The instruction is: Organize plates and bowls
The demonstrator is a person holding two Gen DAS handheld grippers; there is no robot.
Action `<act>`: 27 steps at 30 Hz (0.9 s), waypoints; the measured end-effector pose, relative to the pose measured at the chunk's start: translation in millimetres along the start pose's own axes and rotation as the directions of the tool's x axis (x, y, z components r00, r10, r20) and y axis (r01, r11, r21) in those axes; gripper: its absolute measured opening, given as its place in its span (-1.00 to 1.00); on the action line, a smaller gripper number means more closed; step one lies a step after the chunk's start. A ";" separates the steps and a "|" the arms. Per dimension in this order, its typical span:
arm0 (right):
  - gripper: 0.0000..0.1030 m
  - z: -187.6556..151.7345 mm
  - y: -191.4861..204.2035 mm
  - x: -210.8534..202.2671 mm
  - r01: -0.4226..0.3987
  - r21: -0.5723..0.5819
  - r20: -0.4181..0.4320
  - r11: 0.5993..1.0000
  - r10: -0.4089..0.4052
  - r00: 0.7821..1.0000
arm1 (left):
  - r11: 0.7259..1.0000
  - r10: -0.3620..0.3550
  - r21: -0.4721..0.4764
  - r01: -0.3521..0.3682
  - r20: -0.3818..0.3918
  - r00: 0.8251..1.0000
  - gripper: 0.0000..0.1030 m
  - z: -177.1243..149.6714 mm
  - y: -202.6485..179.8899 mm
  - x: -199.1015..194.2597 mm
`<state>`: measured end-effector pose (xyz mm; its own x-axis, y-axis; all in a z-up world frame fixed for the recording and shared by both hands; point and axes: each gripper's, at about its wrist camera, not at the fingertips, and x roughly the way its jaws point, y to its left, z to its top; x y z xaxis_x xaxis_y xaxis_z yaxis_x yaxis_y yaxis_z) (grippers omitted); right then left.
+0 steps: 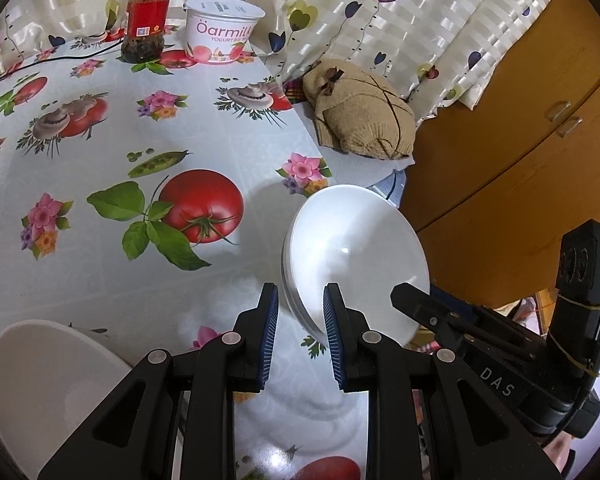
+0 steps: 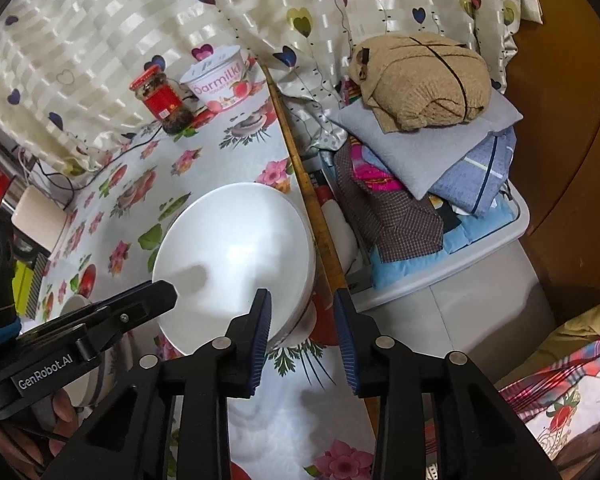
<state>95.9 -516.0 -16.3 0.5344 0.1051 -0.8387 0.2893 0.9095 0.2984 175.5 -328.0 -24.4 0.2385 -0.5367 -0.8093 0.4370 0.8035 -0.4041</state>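
1. Plates and bowls are the job: a stack of white plates sits near the right edge of the tabletop, which wears a cloth printed with tomatoes and flowers.
2. Left tongs hover over the near rim of the stack, jaws partly apart; the right pad overlaps the plate in view, but I cannot tell whether it touches, and nothing is clamped.
3. Right tongs stand at the stack's right side, jaws partly apart; the left pad lies against the plate edge in view, the other hangs over the table's edge, with no grip visible.
4. A white bowl lies at the lower left of the left view.
5. Far back stand a red-lidded jar and a yogurt tub, just beside each other.
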 end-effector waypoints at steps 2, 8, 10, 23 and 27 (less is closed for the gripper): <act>-0.44 1.1 1.6 1.6 0.000 -0.004 -0.002 1.000 0.000 1.000 | 1.000 -0.003 -0.004 0.003 -0.001 1.000 -0.53 0.9 0.3 1.6; -0.60 1.8 3.5 5.2 -0.003 -0.006 -0.008 1.000 0.003 1.000 | 1.000 -0.001 0.006 0.001 -0.006 1.000 -0.53 0.2 -1.6 4.2; -0.60 1.7 5.5 5.3 0.002 -0.009 -0.008 1.000 -0.002 1.000 | 1.000 0.002 0.010 -0.002 -0.006 1.000 -0.53 -0.7 -2.3 2.9; -0.60 -5.4 13.7 -5.4 -0.002 -0.018 -0.002 1.000 0.002 1.000 | 0.999 0.017 0.028 -0.018 0.020 1.000 -0.53 -7.3 -6.8 -14.8; -0.60 -6.7 18.0 -14.0 -0.007 -0.024 0.008 1.000 0.007 1.000 | 0.999 0.018 0.034 -0.019 0.036 0.999 -0.53 -9.7 -8.6 -25.1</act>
<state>88.3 -498.5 -2.2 0.5428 0.1084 -0.8328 0.2664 0.9182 0.2931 157.3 -319.0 -4.7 0.2770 -0.5311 -0.8007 0.4612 0.8046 -0.3741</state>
